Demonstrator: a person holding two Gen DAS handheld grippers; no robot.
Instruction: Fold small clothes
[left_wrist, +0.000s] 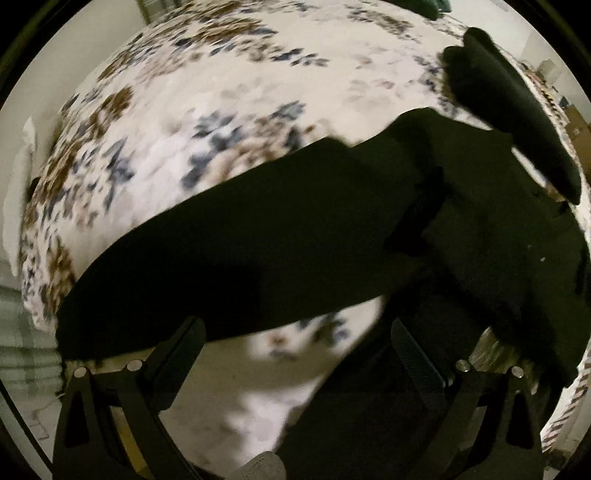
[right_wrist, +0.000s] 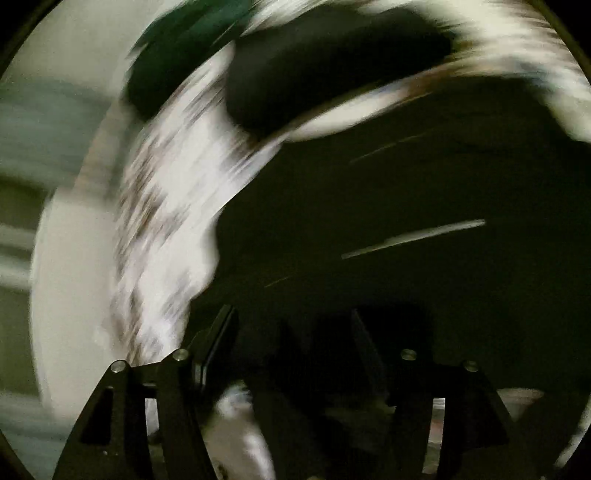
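No readable txt or labels anywhere

Blurred black garment (right_wrist: 406, 221), floral bedspread (right_wrist: 166, 206), hand-held gripper (right_wrist: 291, 347) fingers apart

A matt black cloth garment (left_wrist: 258, 236), soft and lint-flecked toward 3 o'clock, lies across a quilted bedspread (left_wrist: 221, 92) of white fabric printed with blue and brown leaf shapes. At 6 o'clock the left claw (left_wrist: 295, 354) shows matt black plastic fingers with ribbed pads and shiny metal pins. The blurred right-wrist view shows the right claw (right_wrist: 291, 350) in the same dull black plastic, with black cloth beyond it.
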